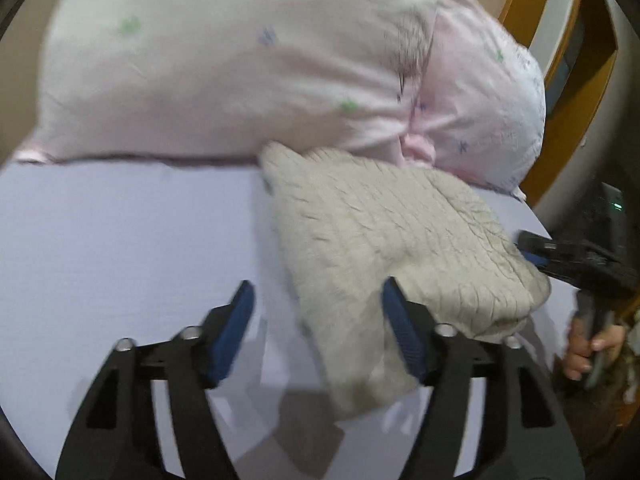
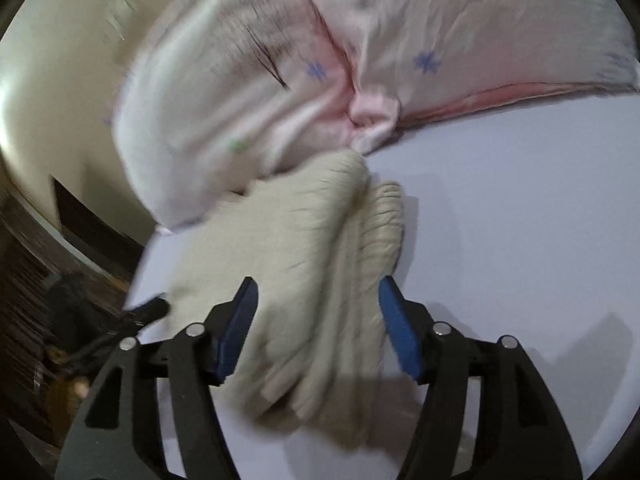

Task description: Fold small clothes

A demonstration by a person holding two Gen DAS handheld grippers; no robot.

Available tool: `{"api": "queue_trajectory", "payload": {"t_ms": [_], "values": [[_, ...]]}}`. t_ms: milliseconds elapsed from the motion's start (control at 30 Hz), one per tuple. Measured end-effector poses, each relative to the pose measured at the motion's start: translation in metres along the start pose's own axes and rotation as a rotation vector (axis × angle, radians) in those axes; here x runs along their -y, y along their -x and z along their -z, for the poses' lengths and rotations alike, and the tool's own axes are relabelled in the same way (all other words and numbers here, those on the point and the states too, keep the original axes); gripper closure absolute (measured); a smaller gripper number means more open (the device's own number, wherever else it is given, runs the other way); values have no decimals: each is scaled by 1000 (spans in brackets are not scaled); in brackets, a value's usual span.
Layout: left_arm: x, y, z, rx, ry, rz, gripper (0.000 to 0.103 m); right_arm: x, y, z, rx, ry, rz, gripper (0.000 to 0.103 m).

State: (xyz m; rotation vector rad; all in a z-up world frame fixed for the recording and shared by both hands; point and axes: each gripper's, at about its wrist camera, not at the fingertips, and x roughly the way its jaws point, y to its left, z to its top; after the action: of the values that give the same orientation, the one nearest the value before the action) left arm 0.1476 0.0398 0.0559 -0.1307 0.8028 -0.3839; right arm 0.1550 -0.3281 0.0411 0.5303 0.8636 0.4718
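Note:
A beige knitted garment [image 1: 380,240] lies crumpled on the pale lavender sheet [image 1: 120,240]; it also shows in the right wrist view [image 2: 312,280]. My left gripper [image 1: 318,292] is open, its blue pads wide apart, with the garment's near edge between and under the right finger [image 1: 404,332]. My right gripper [image 2: 318,288] is open, its jaws wide apart over the garment's bunched end. The right gripper also shows in the left wrist view [image 1: 532,256] at the garment's right edge, its jaws unclear there.
Two pink-white pillows with small star prints [image 1: 240,60] [image 2: 460,40] lie behind the garment. The bed's edge and a wooden frame [image 1: 576,100] are at the right. A cream wall [image 2: 60,60] and dark floor [image 2: 24,280] lie left.

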Motion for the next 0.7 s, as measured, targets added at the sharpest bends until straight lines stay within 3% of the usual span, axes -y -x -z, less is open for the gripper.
{"api": "queue_trajectory", "payload": {"t_ms": [67,133,167,267,400,467,567,633,667,700], "values": [[-1,18,6,32,-11,2,26,-9,3,13,-21,29,-2,40],[7,19,7,27,-20,19,25,-17,-8,22,-71,87,23,82],[14,16,9,14,-33,30,25,-19,-9,25,-73,94,41,92],[19,21,19,-14,-49,57,25,-17,30,35,23,99,62,93],[17,28,34,-39,-37,119,25,1,25,43,-40,59,165,93],[18,28,40,-55,-25,142,24,5,18,46,-42,47,176,92],[24,26,47,-71,-16,127,23,-4,29,43,-6,67,158,82],[28,24,51,-77,-2,106,19,-11,36,48,14,88,185,50],[31,24,54,-79,-1,91,16,-13,42,53,37,98,219,13],[34,23,56,-83,-5,71,13,-16,44,57,56,109,234,2]]}}
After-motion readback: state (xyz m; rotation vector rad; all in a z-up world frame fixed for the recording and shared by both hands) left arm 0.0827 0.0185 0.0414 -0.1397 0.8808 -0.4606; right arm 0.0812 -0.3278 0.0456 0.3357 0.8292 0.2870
